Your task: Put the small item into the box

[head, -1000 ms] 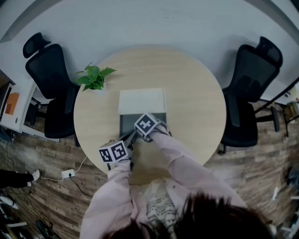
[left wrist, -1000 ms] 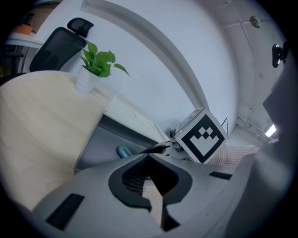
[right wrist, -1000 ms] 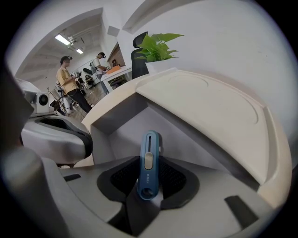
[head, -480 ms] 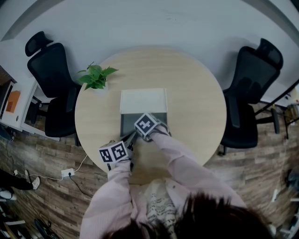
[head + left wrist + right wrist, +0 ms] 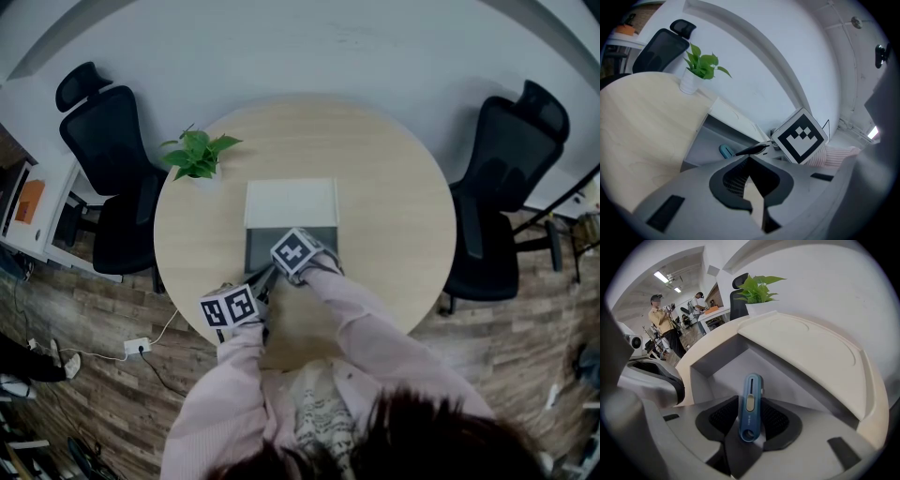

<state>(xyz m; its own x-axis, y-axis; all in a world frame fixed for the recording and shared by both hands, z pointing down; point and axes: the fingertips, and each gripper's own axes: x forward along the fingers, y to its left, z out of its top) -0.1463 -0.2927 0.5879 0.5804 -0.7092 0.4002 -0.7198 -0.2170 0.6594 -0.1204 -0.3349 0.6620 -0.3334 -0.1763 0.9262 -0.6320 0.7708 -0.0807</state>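
Observation:
A small blue item (image 5: 751, 406) with a grey slider lies between the jaws of my right gripper (image 5: 750, 427). That gripper hangs steeply down into the grey box (image 5: 717, 352). Its jaws have just been opening and the pads stand off the item. From the left gripper view the item (image 5: 725, 151) rests on the floor of the box (image 5: 698, 145). The white lid (image 5: 291, 202) lies folded back behind the box (image 5: 255, 251). My left gripper (image 5: 752, 187) waits at the box's near left corner, jaws a little apart, nothing between them. In the head view the right gripper's marker cube (image 5: 294, 253) hides the item.
The box stands on a round pale wooden table (image 5: 394, 187). A potted plant (image 5: 197, 155) stands at the far left of it. Black office chairs (image 5: 103, 150) (image 5: 511, 159) flank the table. People (image 5: 663, 324) stand far off in the room.

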